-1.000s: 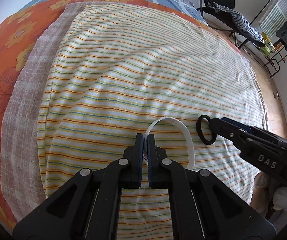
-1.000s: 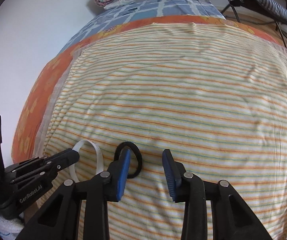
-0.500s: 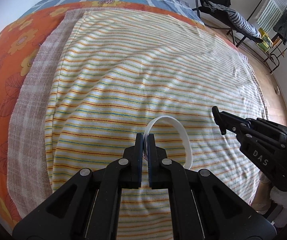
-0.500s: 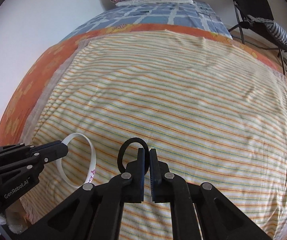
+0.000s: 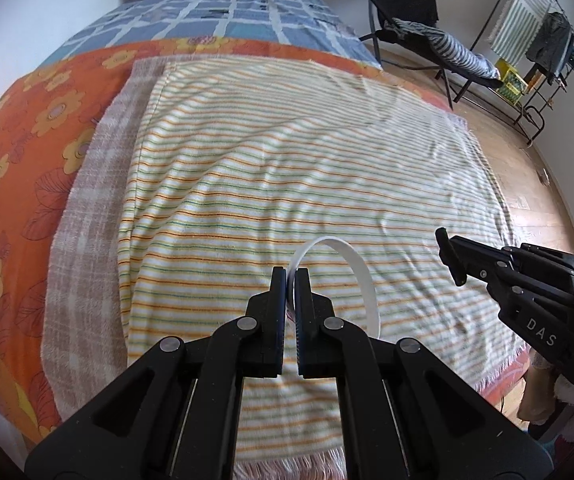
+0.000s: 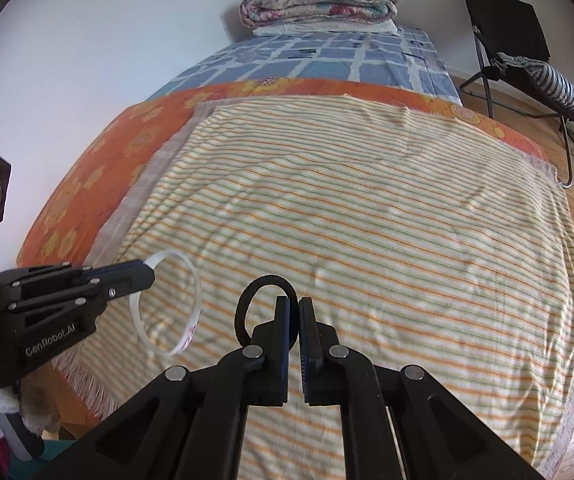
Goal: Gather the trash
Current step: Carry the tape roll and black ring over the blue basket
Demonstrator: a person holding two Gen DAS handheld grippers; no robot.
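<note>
The left gripper (image 5: pixel 291 276) is pressed together on a white ring (image 5: pixel 361 276), pinching its band at one side so the loop stands up and curves away to the right of the fingers. From the right wrist the same ring (image 6: pixel 167 304) hangs off the tip of that gripper (image 6: pixel 143 274), clear of the striped towel (image 6: pixel 367 220) beneath it (a pinkish mark shows on the lower part of the band). The right gripper (image 6: pixel 294 312) is likewise pinched shut, on a black ring (image 6: pixel 253 300); its loop rises to the left of the fingers, above the towel. In the left wrist view the right gripper (image 5: pixel 453 258) comes in from the right edge, and the black ring cannot be made out there. The towel lies spread over an orange flowered cover (image 5: pixel 19 128) on a bed, with a blue checked sheet (image 6: pixel 327 60) beyond and a folded quilt (image 6: pixel 319 4) stacked at the far end against the wall. To the right a black chair (image 5: pixel 403 4) stands on the wooden floor, a striped cloth draped over its seat.
</note>
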